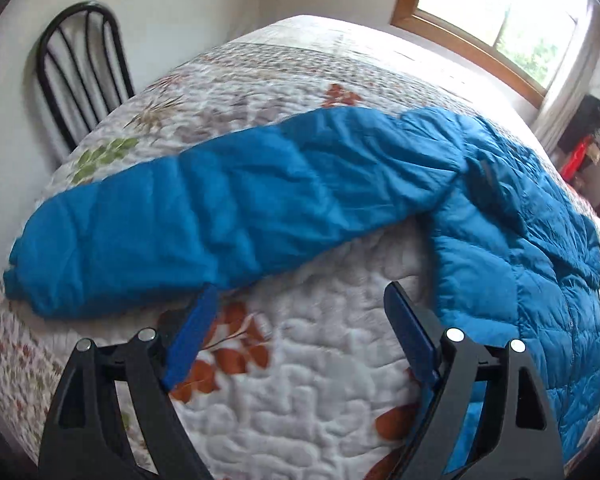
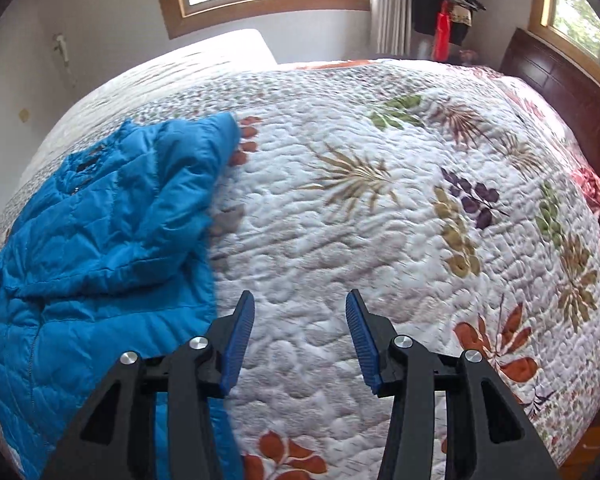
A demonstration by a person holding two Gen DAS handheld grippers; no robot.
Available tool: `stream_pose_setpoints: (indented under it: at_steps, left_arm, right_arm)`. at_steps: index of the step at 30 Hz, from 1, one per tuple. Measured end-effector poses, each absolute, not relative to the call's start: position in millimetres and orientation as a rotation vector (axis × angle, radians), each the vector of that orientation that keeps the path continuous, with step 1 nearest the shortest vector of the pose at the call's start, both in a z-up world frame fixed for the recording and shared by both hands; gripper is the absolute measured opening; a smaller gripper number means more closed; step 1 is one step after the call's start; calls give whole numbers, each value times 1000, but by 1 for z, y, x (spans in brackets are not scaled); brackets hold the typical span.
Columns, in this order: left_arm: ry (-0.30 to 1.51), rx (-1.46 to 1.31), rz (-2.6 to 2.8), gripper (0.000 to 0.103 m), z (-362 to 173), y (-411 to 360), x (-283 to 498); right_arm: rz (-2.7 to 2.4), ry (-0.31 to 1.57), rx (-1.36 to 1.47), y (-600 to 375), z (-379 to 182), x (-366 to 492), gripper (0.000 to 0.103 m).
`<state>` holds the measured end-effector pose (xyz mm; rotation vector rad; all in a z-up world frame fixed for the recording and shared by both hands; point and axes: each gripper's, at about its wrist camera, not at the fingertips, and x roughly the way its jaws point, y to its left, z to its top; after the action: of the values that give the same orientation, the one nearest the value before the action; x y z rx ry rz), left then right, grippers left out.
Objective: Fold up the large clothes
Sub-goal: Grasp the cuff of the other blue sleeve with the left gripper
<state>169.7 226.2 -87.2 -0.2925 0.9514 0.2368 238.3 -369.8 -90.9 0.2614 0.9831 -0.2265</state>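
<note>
- Your left hand-held gripper (image 1: 300, 300) hangs over bare quilt, its jaws spread wide with nothing between them. The tip of its left finger (image 1: 198, 320) sits just at the lower edge of the jacket's sleeve; whether it touches the cloth cannot be told.
- Your right hand-held gripper (image 2: 300, 312) is also open and empty, over bare quilt. The jacket's edge lies just beside its left finger (image 2: 240, 332).
- The blue jacket (image 1: 520, 248) lies flat on the bed (image 2: 380, 220), which is covered by a white quilt printed with leaves.
- Open room: in the right wrist view, a wide stretch of bare quilt runs from the jacket's edge to the far side of the bed, where a dark wooden headboard (image 2: 560, 80) stands. In the left wrist view, bare quilt lies below the sleeve and beyond it.
- Only the left wrist view shows the sleeve (image 1: 228, 208) stretched out straight to the left, its cuff near the bed's edge, and a black metal chair (image 1: 80, 68) against the wall behind that edge.
- Only the right wrist view shows the collar end (image 2: 88, 160) and the other sleeve (image 2: 204, 148) folded across the body, plus clothes hanging (image 2: 448, 12) in the corner between two windows.
- The jacket is bright blue, puffy and quilted in stitched bands, with soft creases.
</note>
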Motion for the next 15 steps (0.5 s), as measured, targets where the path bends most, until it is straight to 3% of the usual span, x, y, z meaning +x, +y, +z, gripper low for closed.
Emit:
stream_pose_setpoints:
  at_steps: [15]
  left_arm:
    - [760,-911,358,84,-132,393,91]
  right_arm:
    - [-281,995,330,-406,-117,210,48]
